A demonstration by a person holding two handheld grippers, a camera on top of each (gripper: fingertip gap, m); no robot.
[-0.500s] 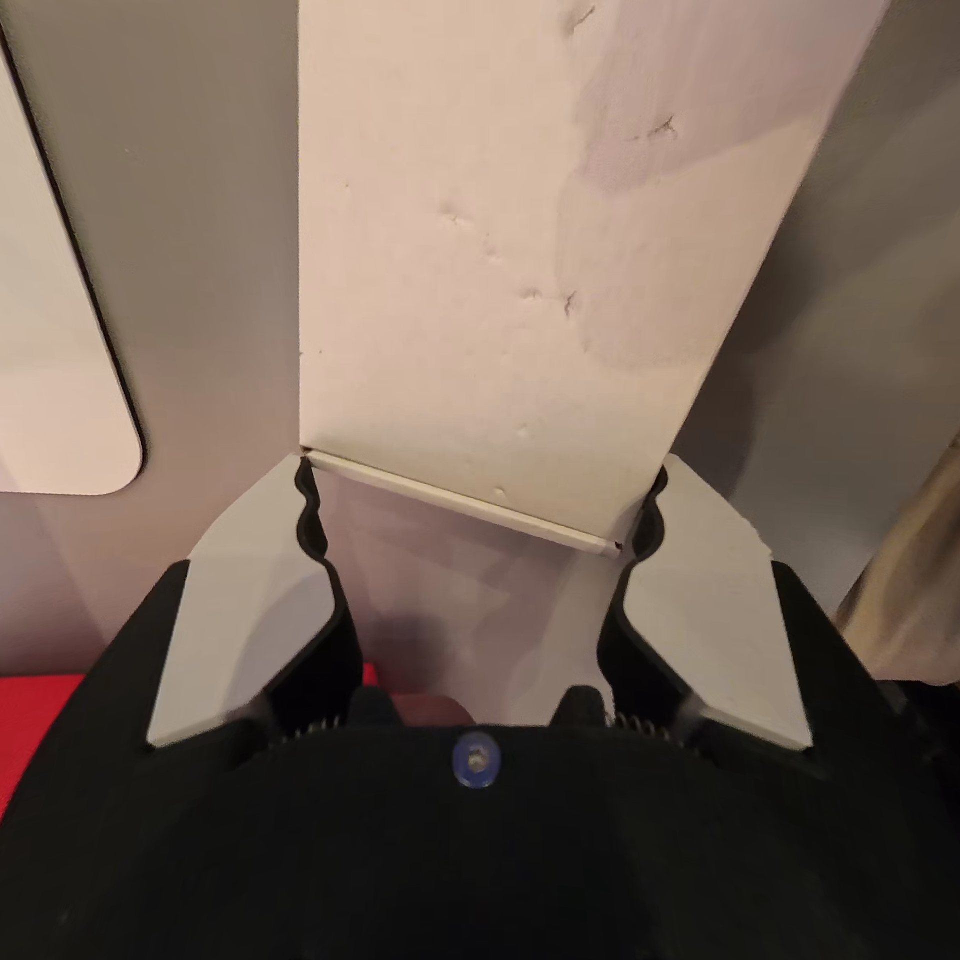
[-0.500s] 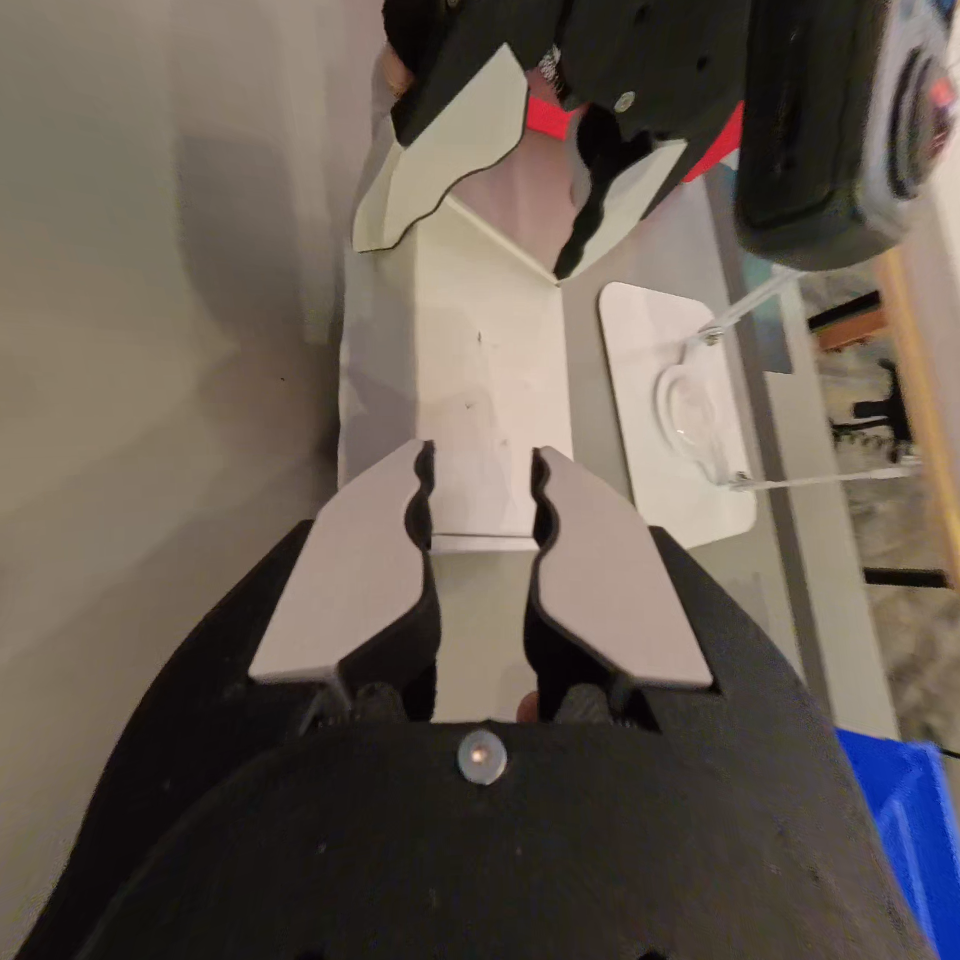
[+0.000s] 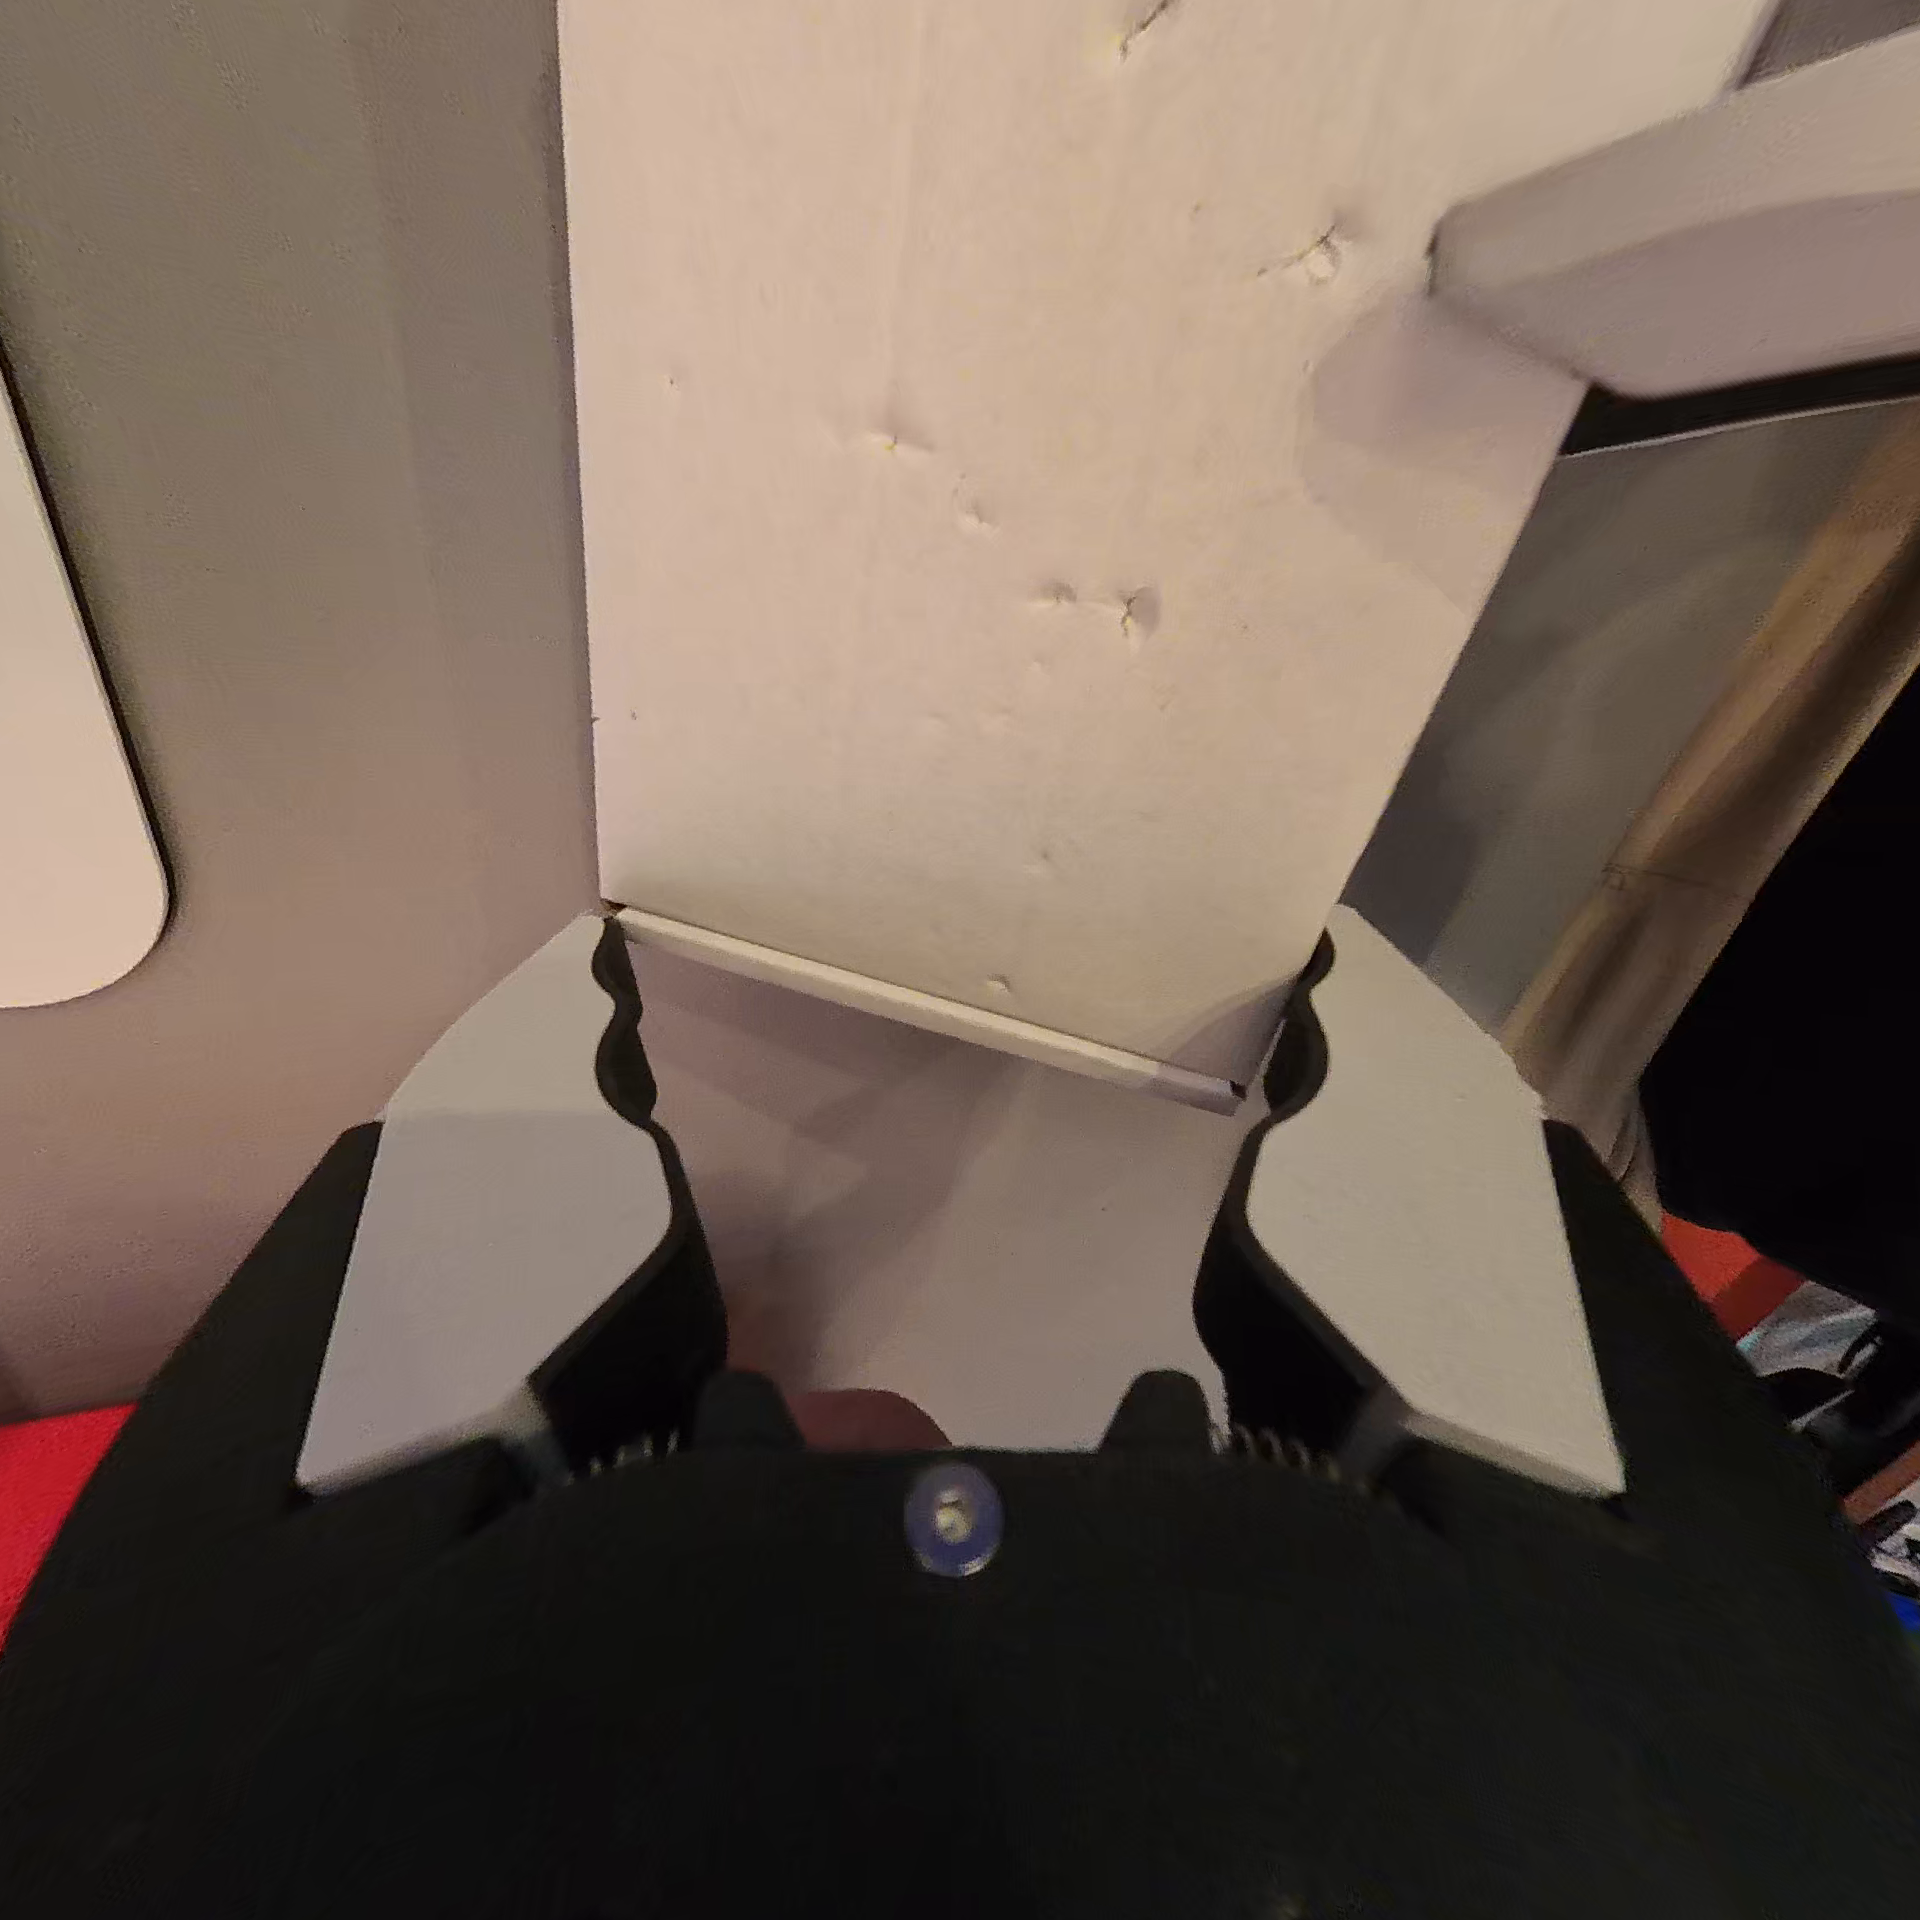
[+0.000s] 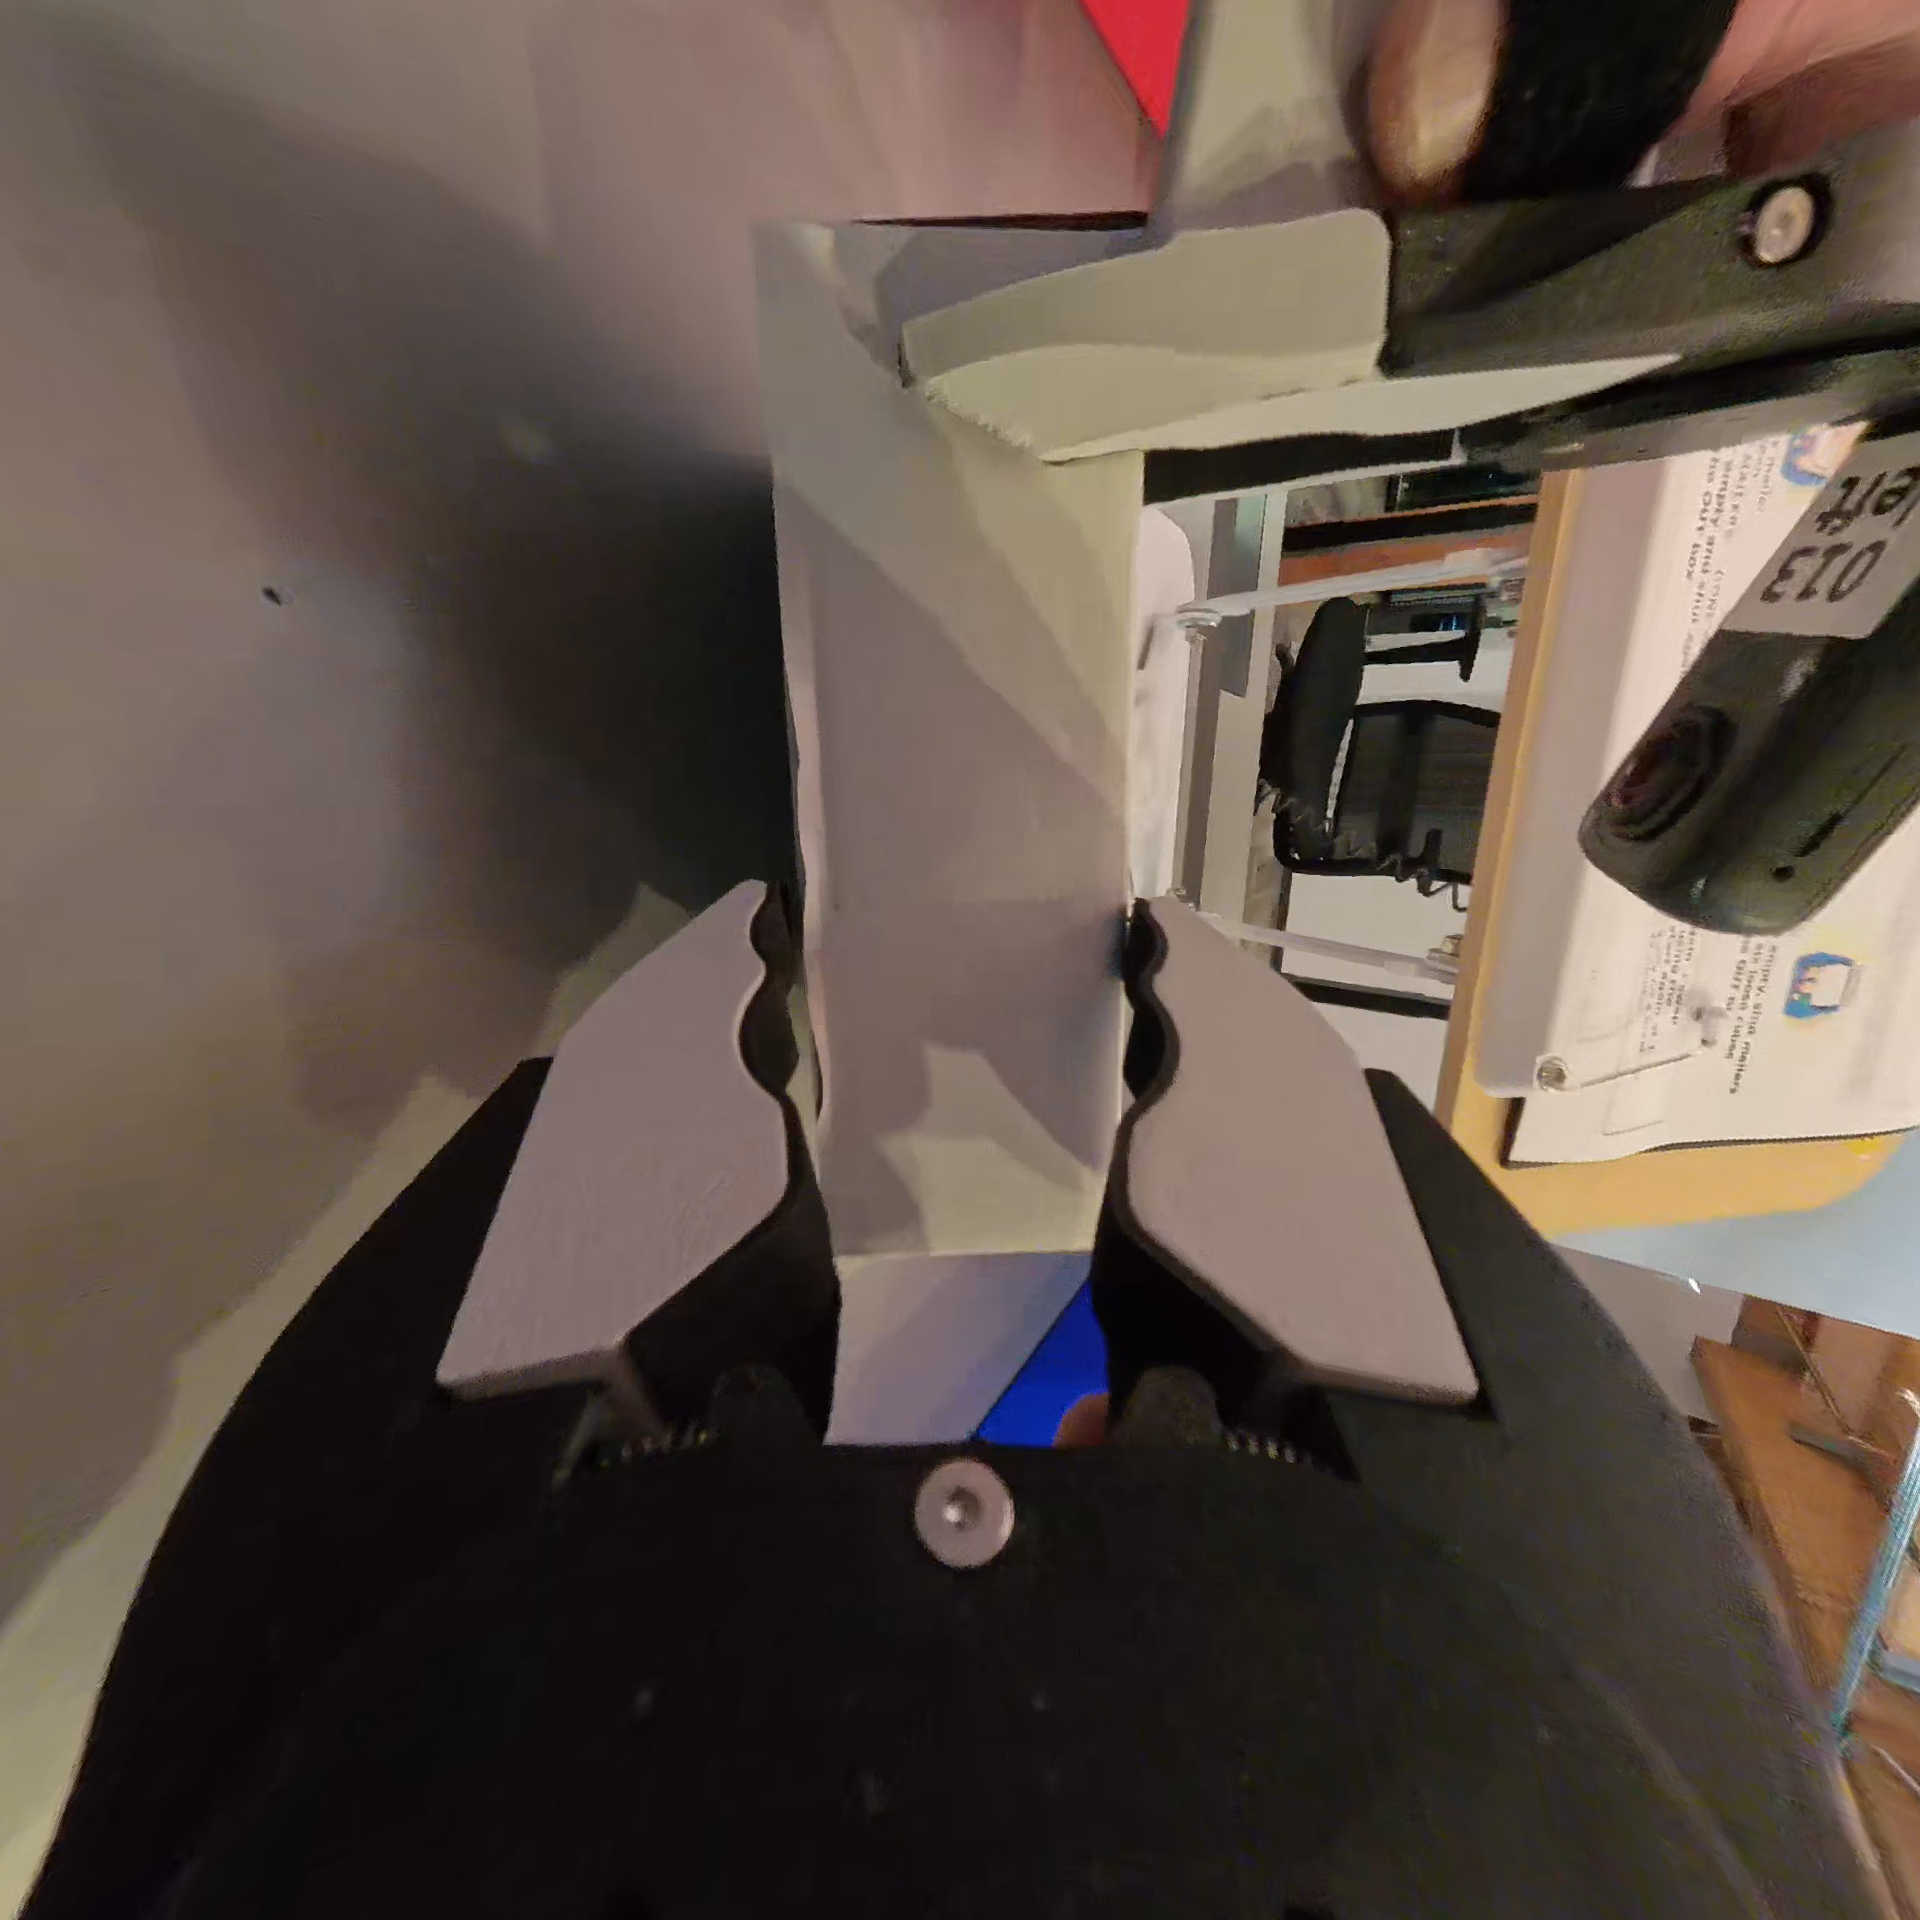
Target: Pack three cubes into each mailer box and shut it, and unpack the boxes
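Note:
A shut white mailer box with small dents fills the left wrist view. My left gripper straddles its near end, and both fingertips press on the corners. In the right wrist view the same box runs away from me. My right gripper clamps its two long sides. The left gripper's finger sits on the far end of the box. The right gripper's finger shows at the top right of the left wrist view. No cubes are in view.
The grey table lies under and left of the box. A white rounded pad is at the left. A red bin and a blue bin show behind the grippers. A printed sheet in a clear stand is at the right. My right fingertips sit around 9 cm from my left ones.
My right gripper has opened wider and now grips the box's sides. The right wrist view has swung round. The right gripper's finger has come into the left wrist view.

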